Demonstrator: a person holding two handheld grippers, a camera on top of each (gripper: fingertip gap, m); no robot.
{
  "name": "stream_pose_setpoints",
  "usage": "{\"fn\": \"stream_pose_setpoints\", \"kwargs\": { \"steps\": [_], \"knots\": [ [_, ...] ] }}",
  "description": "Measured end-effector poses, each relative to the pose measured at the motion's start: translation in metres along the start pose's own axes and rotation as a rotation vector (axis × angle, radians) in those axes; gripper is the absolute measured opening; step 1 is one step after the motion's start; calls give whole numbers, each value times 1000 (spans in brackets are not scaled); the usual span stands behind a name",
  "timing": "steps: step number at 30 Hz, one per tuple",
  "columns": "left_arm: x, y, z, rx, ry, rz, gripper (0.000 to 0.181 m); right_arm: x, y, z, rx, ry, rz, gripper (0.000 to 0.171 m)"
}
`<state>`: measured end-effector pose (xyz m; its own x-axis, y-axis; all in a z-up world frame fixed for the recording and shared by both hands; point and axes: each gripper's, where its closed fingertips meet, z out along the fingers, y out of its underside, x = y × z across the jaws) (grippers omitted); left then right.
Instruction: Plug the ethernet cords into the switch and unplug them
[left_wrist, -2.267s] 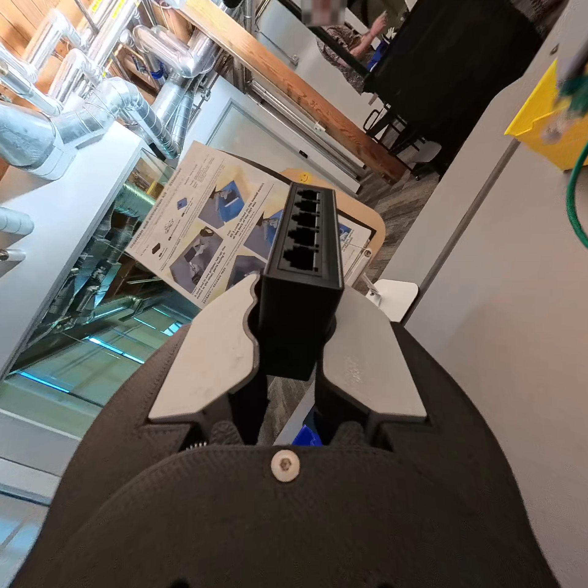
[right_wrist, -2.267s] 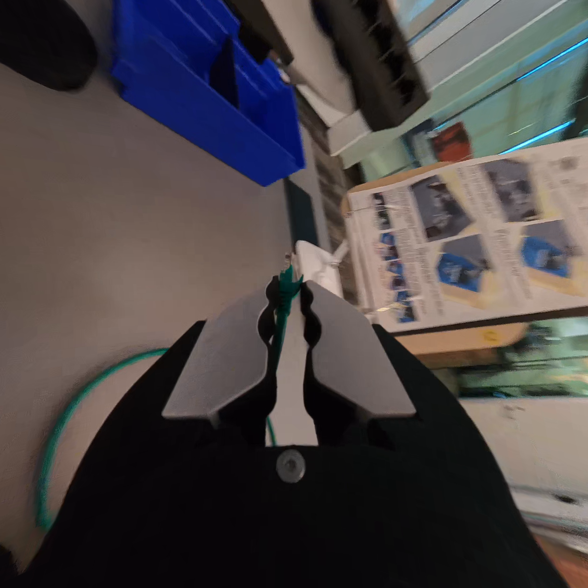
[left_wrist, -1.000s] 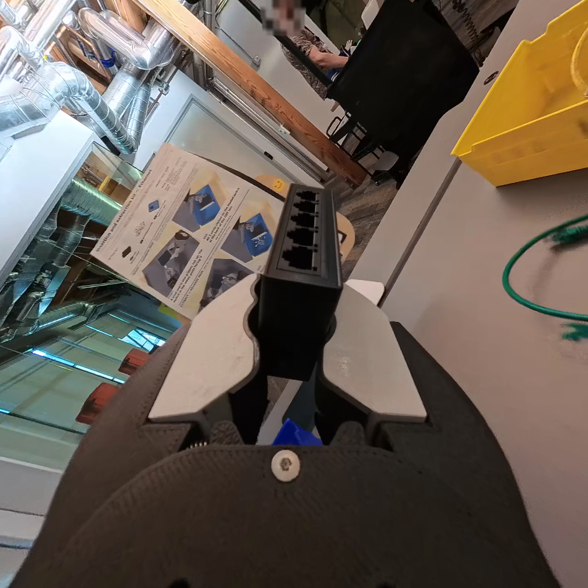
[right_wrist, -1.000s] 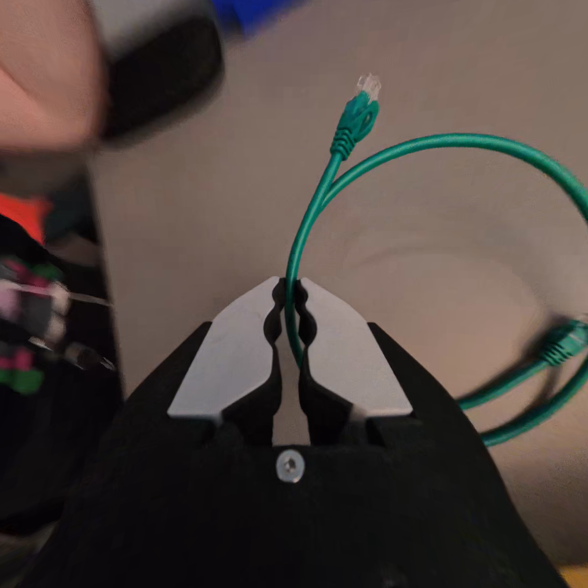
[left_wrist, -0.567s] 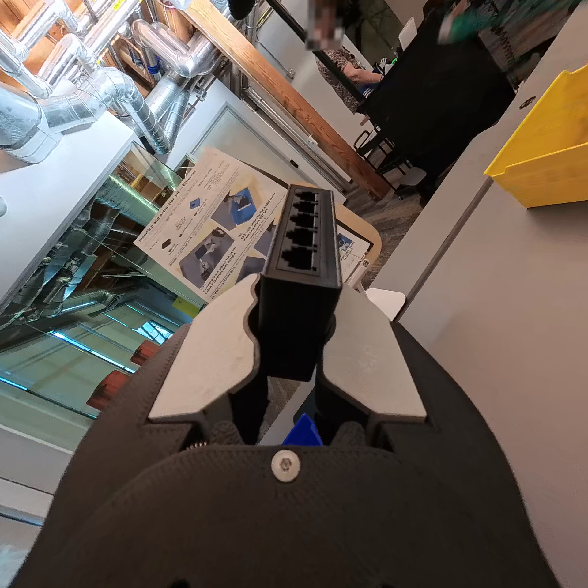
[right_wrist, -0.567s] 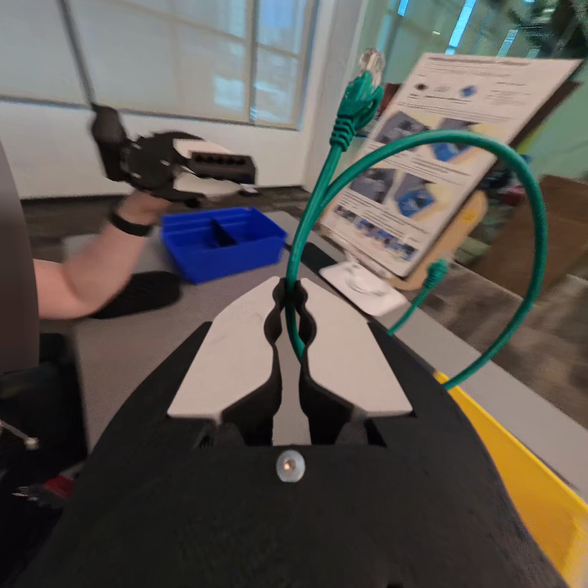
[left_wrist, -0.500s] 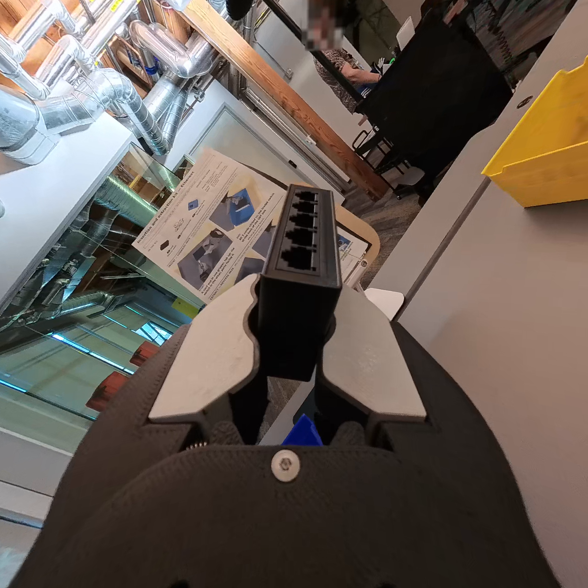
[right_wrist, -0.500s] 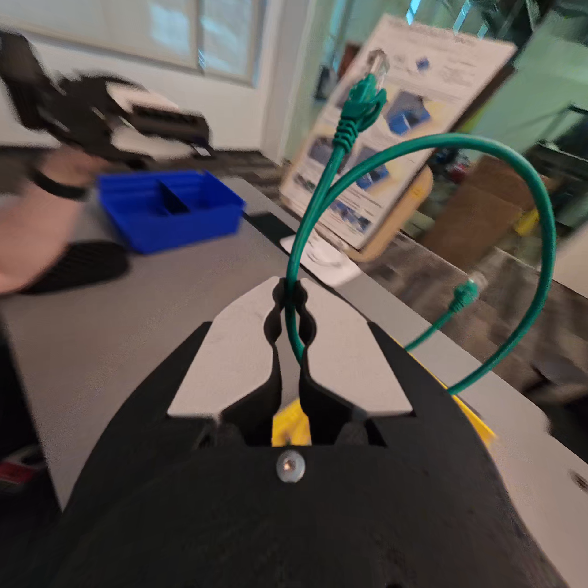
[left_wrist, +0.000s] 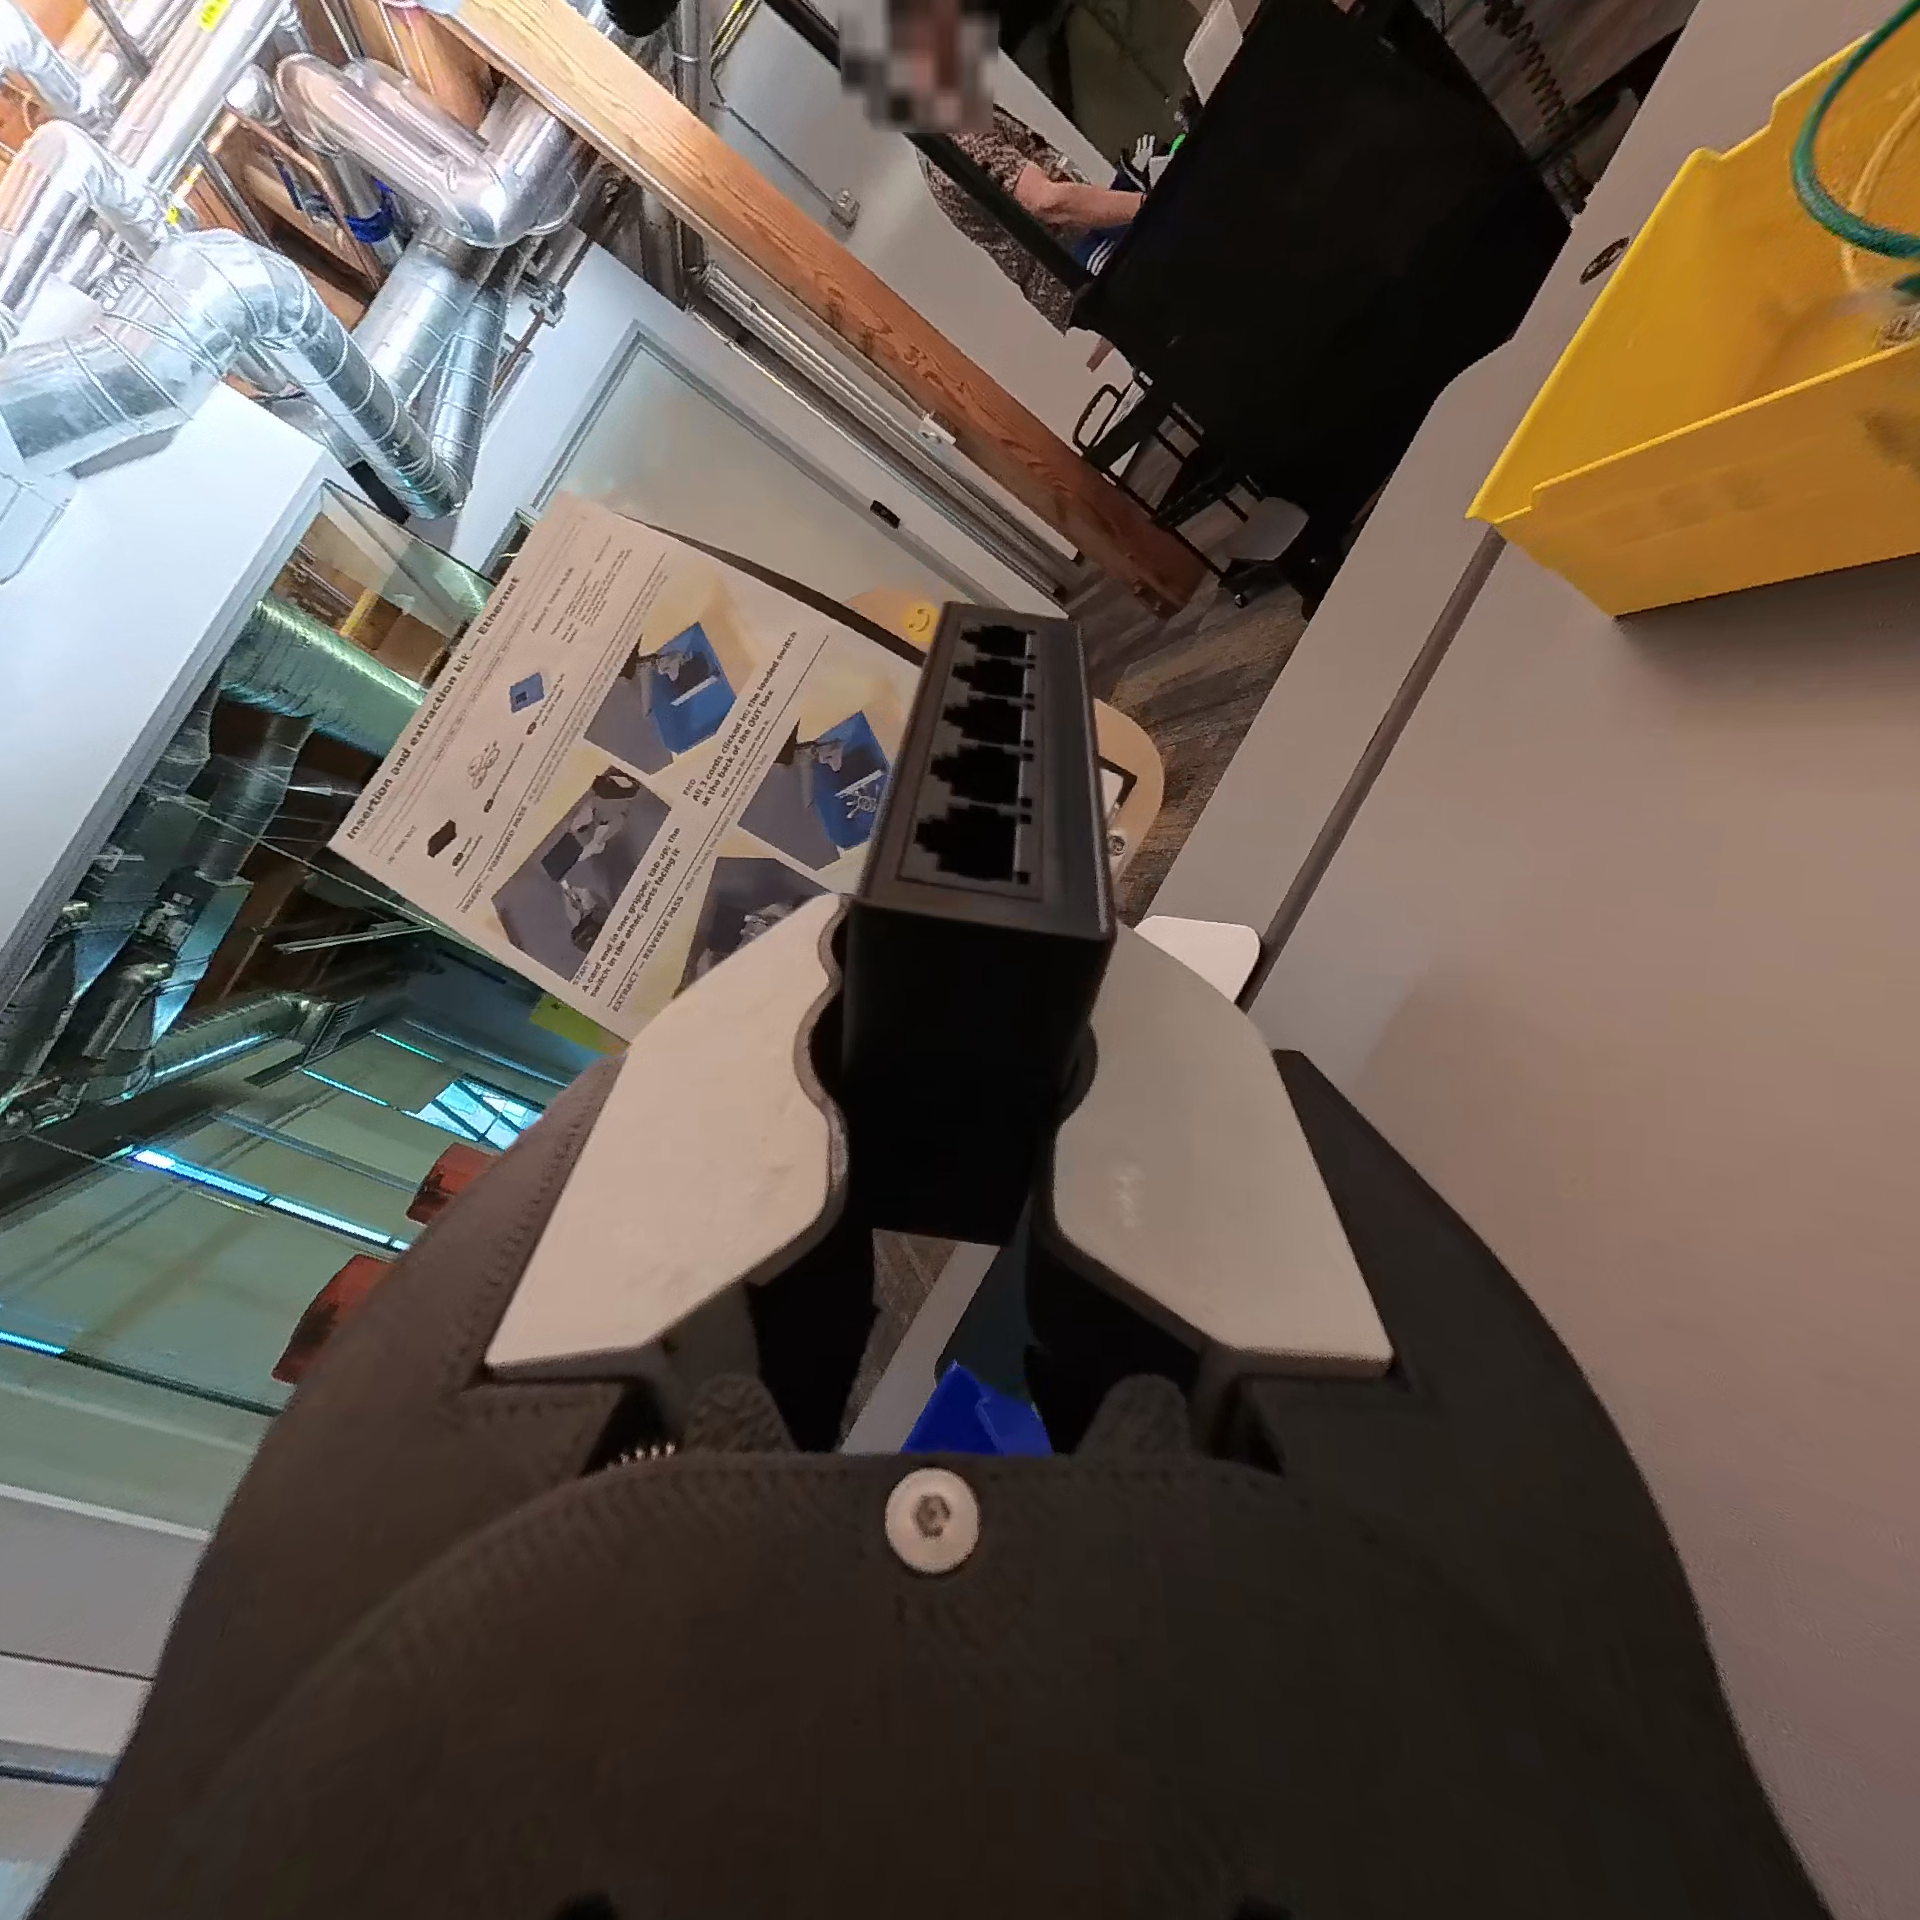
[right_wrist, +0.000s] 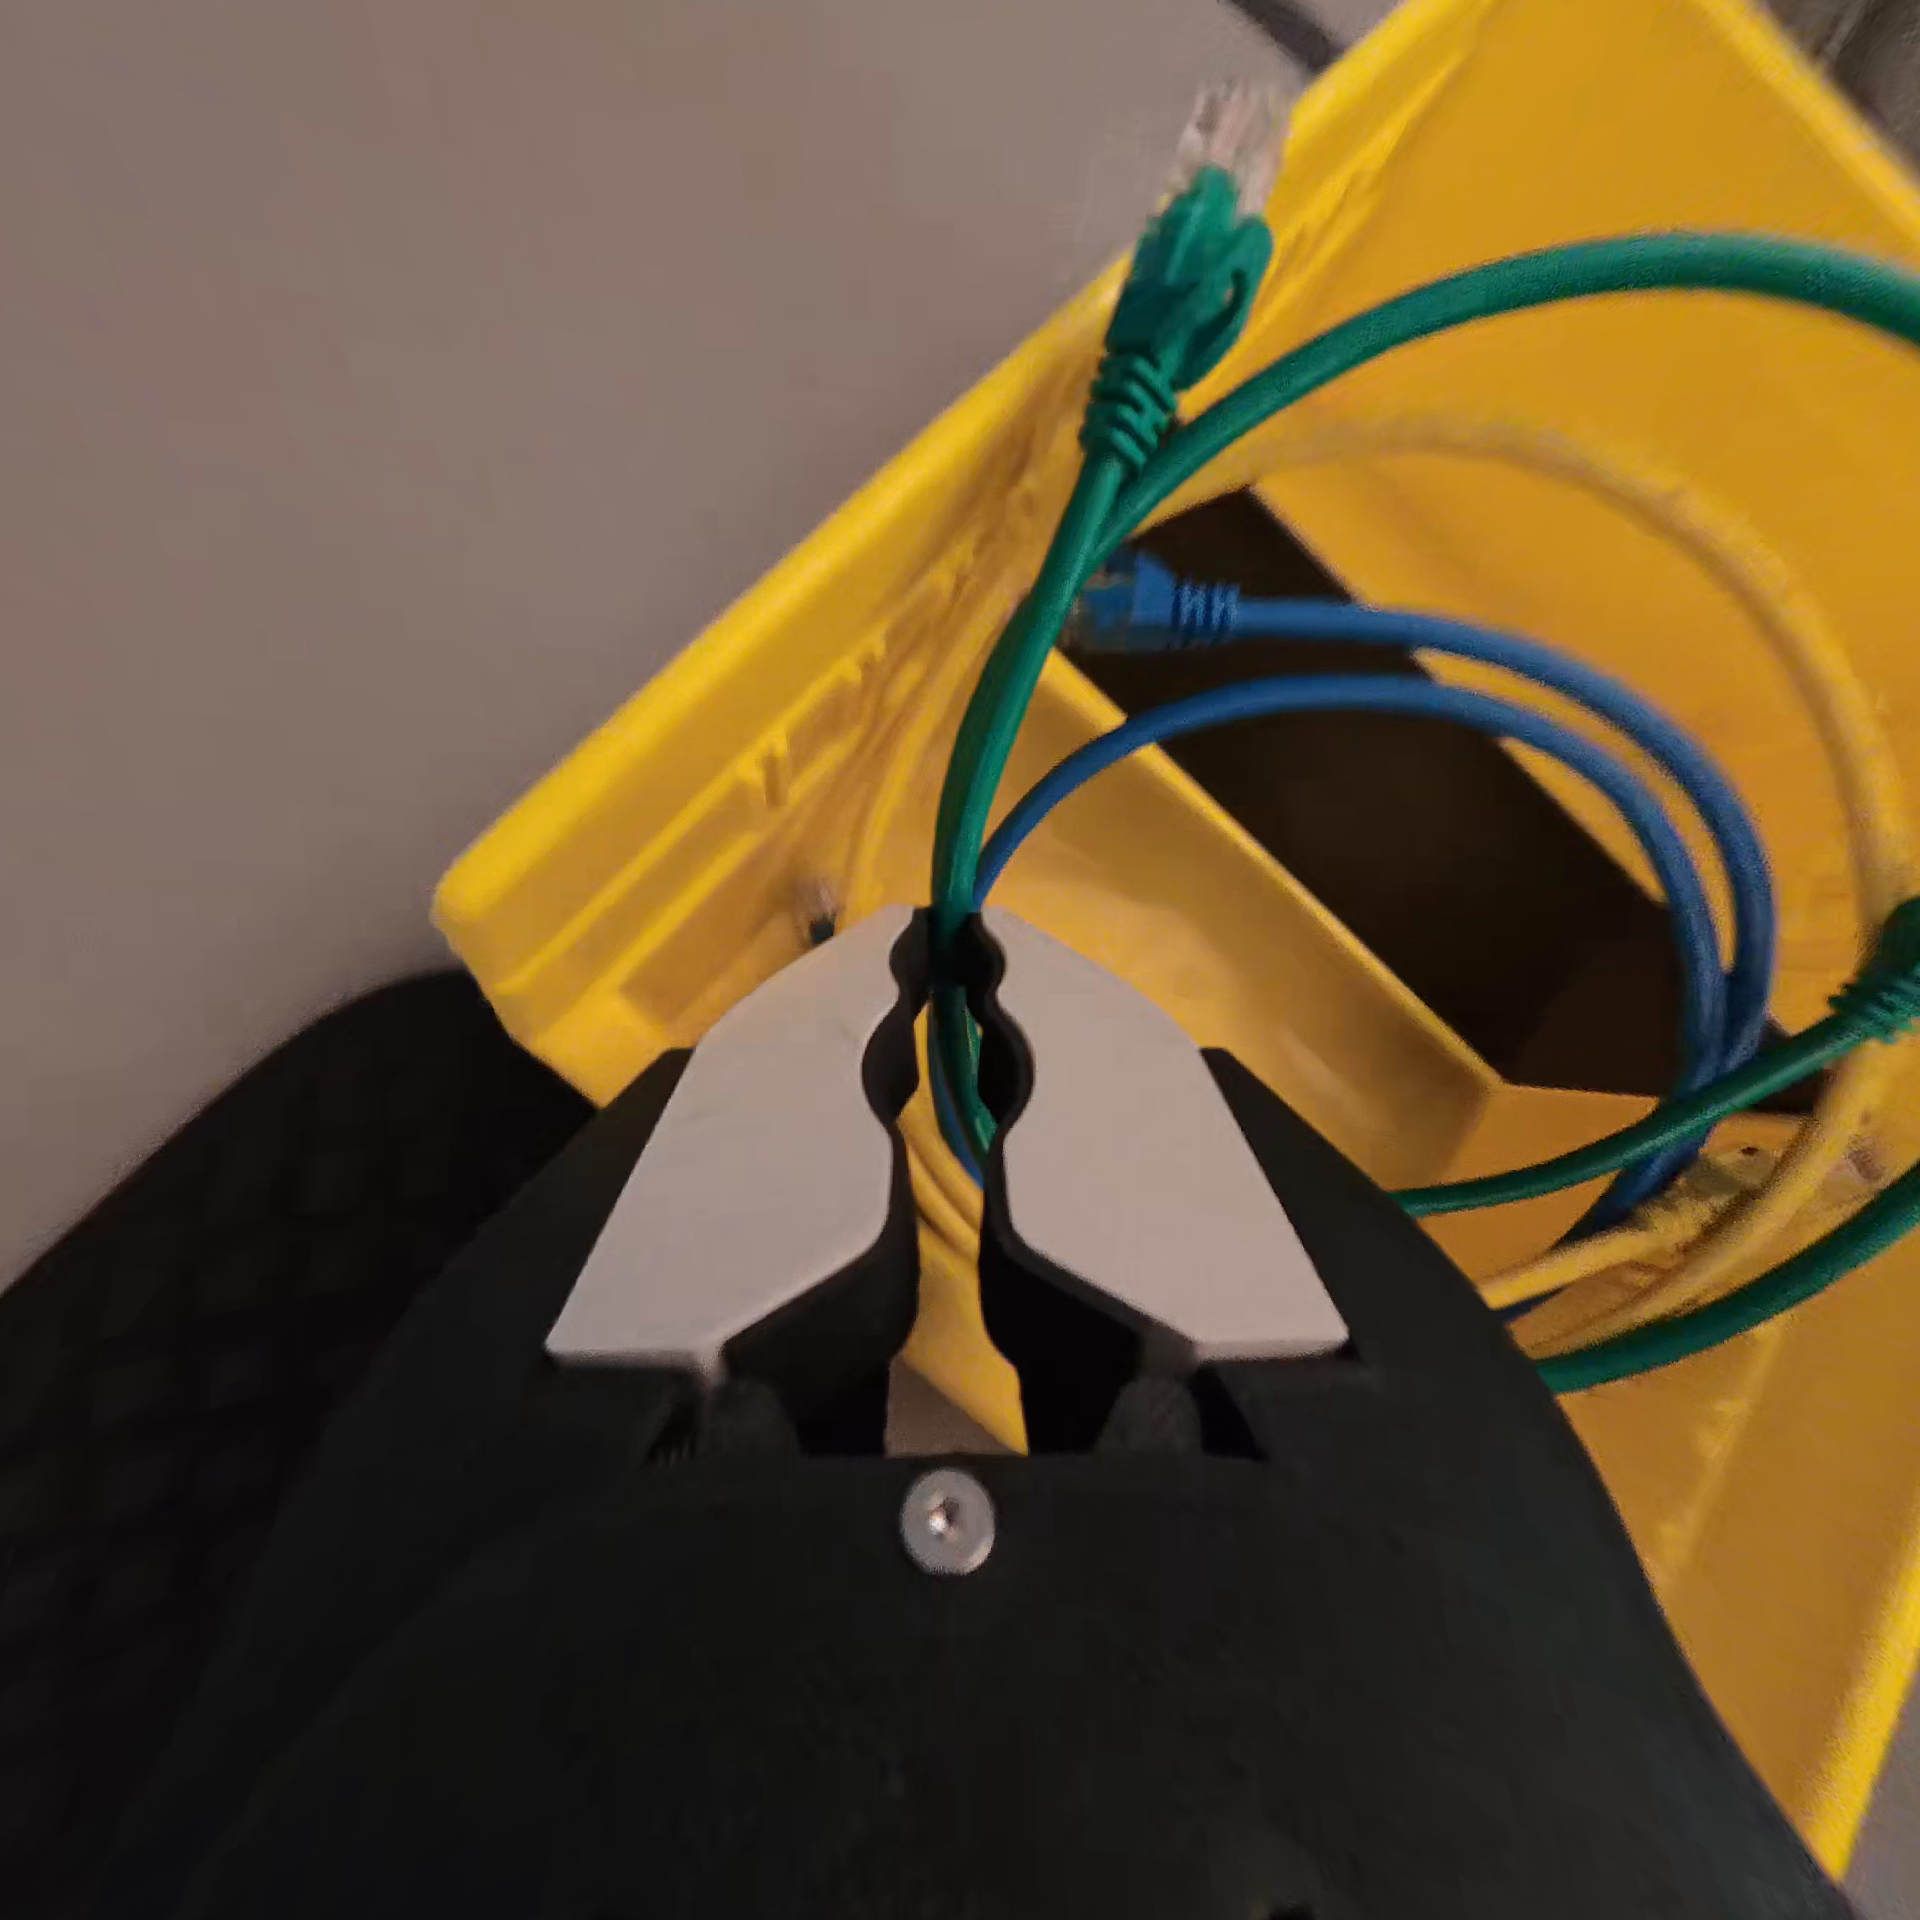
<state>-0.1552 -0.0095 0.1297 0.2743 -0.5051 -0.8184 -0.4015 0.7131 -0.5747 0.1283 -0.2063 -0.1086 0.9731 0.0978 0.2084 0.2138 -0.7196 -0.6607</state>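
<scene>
Green cord over the bin, switch ports all empty.
Right gripper (right_wrist: 948, 1023) pinches the green ethernet cord (right_wrist: 1023, 665) above the yellow bin (right_wrist: 727, 790); left gripper (left_wrist: 961, 1049) clamps the black switch (left_wrist: 982, 831), aloft at 12 o'clock. Likely next: release the cord into the bin.

A yellow bin (left_wrist: 1704, 436) is sitting on the grey table (left_wrist: 1621, 1039), near its far edge, and a black divider (right_wrist: 1382, 810) is running across the inside of it. Past the table, a printed poster (left_wrist: 623, 790) is leaning tilted, with silver ducts (left_wrist: 260, 301) and a wooden beam (left_wrist: 831, 301) showing behind it. A seated person (left_wrist: 997, 197) is visible far off. A blue corner (left_wrist: 977, 1413) is peeking out low, between the jaws.
</scene>
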Motion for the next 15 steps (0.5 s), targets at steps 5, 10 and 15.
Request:
{"fn": "stream_pose_setpoints", "kwargs": {
  "steps": [5,10,15],
  "knots": [
    [12,-1,5,10,50,-2,32,6,-11,-13,-16,-2,-44,23],
    [50,-12,4,113,290,-51,31,6,-76,-75,103,240,-292,27],
    [85,-29,1,213,442,-46,31,-116,-193,-126,520,335,-826,35]
  ]
}}
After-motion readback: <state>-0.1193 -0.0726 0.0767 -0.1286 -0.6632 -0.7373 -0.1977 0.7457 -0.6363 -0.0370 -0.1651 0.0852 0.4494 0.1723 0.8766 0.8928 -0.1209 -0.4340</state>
